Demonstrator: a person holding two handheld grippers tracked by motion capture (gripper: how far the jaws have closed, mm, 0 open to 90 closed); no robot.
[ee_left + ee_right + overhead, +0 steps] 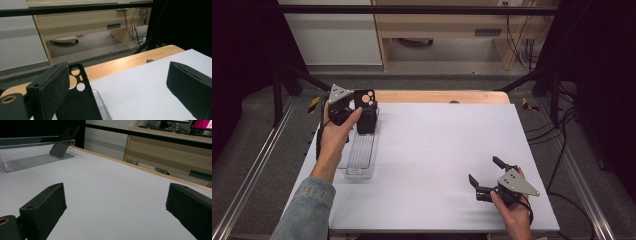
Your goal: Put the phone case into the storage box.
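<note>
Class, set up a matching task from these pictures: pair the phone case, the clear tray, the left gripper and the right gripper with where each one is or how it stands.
Things
1. black phone case
2. clear tray
3. left gripper
4. right gripper

Places or states
A. near the table's front right, jaws apart, nothing between them
B. lying flat along the table's left side
C. tilted up at the tray's far end
D. held beside the phone case, jaws apart

Pairs: 1-C, 2-B, 3-D, 4-A
</note>
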